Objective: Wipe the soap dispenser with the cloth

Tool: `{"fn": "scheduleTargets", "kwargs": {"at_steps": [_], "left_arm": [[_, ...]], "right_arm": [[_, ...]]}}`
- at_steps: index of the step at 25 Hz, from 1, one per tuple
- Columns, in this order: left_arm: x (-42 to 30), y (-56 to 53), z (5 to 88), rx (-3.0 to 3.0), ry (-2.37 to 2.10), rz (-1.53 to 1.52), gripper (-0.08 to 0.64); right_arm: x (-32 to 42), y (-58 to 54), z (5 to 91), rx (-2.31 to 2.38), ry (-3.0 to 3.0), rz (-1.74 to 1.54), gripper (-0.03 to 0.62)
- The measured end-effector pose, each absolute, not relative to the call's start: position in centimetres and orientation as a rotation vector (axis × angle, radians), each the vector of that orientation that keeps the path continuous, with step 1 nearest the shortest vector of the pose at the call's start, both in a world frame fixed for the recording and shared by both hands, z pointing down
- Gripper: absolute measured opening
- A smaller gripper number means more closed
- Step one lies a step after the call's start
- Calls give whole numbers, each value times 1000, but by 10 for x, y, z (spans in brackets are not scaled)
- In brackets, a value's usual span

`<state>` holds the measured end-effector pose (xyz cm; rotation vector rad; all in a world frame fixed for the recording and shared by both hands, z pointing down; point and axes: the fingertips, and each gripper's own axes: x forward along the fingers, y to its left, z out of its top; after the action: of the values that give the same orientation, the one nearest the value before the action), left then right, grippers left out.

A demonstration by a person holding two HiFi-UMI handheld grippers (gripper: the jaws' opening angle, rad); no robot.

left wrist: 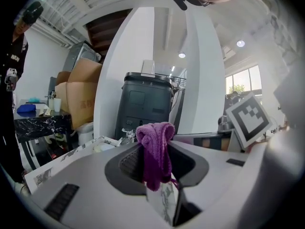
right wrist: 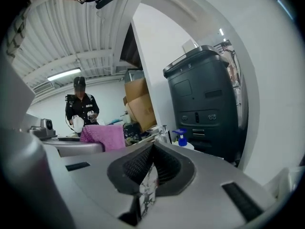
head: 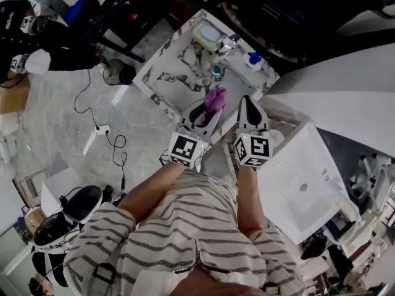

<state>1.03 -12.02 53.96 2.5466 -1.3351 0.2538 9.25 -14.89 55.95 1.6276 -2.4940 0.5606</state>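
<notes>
Marble counter (head: pixel 176 73) seen from above. Left gripper (head: pixel 208 110) and right gripper (head: pixel 249 103) side by side over counter's near edge. Soap dispenser (head: pixel 253 59), blue pump, on counter's far corner, clear of both. Purple cloth (left wrist: pixel 155 151) pinched in left gripper; right gripper closed, empty.

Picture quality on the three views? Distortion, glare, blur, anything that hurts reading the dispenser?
Head view: slightly soft, dim upper part, dispenser small but its blue pump reads. Left gripper view: strong fisheye, black vignette, window blown out at right, cloth sharp. Right gripper view: same fisheye and vignette, strip light glares mildly, dispenser tiny but in focus.
</notes>
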Motion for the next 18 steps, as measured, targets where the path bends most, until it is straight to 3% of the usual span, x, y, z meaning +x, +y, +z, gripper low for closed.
{"fn": "scheduleTargets", "kwargs": {"at_steps": [9,12,18], "left_arm": [[19,-142,555,2540,-1298,265,117],[21,-149,558,2536,-1290,267,117],[22,-164,567,2527,-1287,280,117]], "right_arm": [[105,-185,585,1659,-2430,543,12],[106,-202,593,1652,-2415,496,85],[113,-242,610,1673,-2371,455,129]]}}
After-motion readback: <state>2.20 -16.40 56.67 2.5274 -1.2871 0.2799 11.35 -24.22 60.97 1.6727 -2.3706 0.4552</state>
